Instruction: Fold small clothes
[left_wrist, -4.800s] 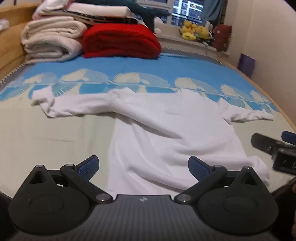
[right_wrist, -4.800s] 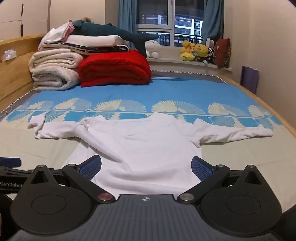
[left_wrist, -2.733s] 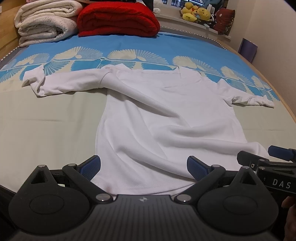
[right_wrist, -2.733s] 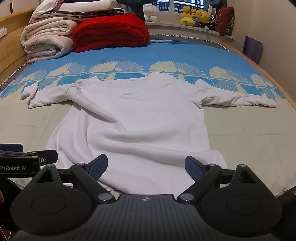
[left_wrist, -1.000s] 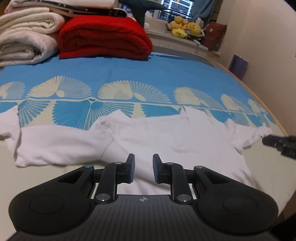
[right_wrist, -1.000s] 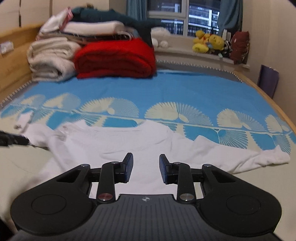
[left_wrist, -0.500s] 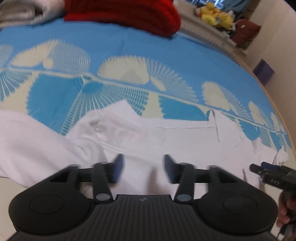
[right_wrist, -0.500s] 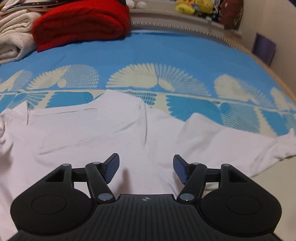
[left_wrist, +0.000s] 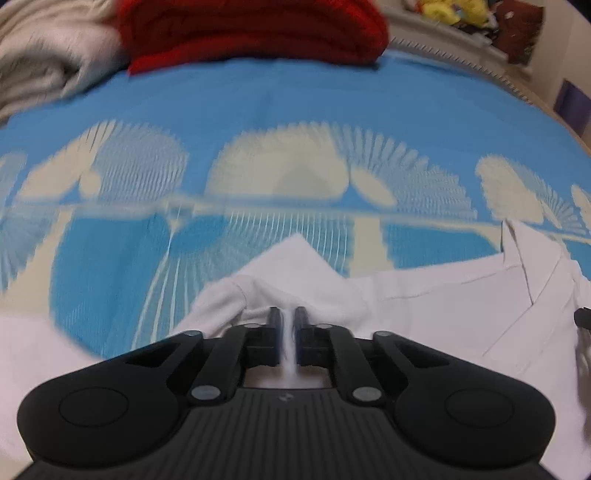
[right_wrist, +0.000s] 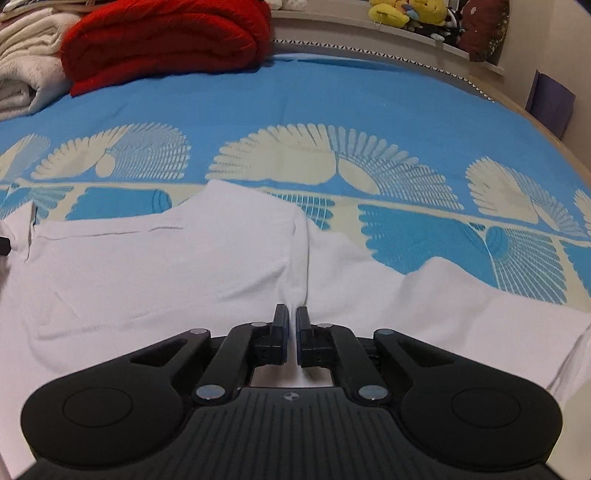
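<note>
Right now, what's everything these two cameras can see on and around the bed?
shirt: one, white, spread flat on the near part of the bed, collar toward the far side.
bedspread: one, blue with cream fan shapes, under the shirt.
red blanket: one, folded, far left of the bed.
cream blankets: a folded stack, count unclear, left of the red blanket.
plush toys: several, mostly yellow, on the ledge past the bed.
purple object: one, by the right wall; too small to identify.
left gripper: one, black with blue pads, pinching a ridge of shirt near its left shoulder.
right gripper: one, same colours, pinching shirt fabric near its right shoulder.
</note>
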